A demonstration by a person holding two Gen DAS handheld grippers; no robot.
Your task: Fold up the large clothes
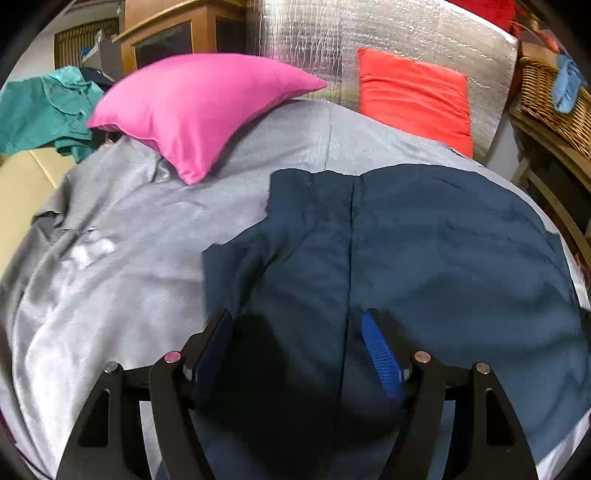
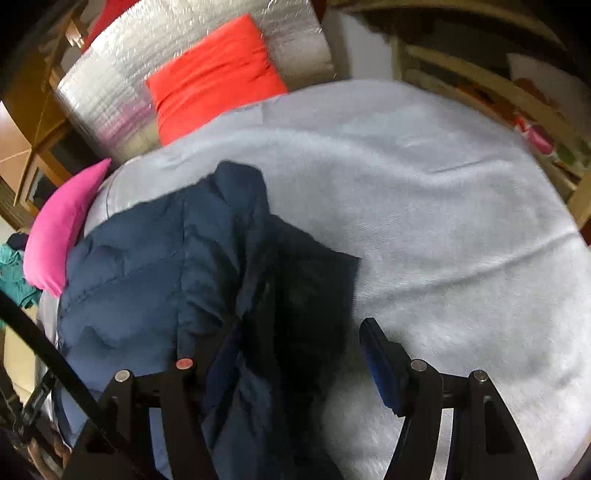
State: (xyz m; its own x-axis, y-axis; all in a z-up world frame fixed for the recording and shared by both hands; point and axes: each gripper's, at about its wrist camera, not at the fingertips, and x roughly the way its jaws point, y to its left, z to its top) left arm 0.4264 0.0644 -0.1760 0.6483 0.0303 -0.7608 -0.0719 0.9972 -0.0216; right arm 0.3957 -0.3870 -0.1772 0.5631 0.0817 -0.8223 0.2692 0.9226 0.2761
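Note:
A large navy blue garment (image 1: 424, 251) lies spread on the grey bed cover (image 1: 129, 229), with a seam running down its middle. My left gripper (image 1: 297, 325) is open and hovers just above the garment's near part, its blue pads (image 1: 380, 354) wide apart. In the right wrist view the same garment (image 2: 155, 266) lies rumpled, with one part folded over near the middle. My right gripper (image 2: 295, 339) is open over that folded edge, the cloth lying between and beneath its blue pads (image 2: 382, 365); no grasp shows.
A pink pillow (image 1: 199, 107) and a red pillow (image 1: 413, 96) lie at the head of the bed against a silver foil panel (image 1: 369, 33). A teal shirt (image 1: 44, 110) lies far left. A wicker basket (image 1: 554, 103) and wooden shelves (image 2: 498, 96) stand to the right.

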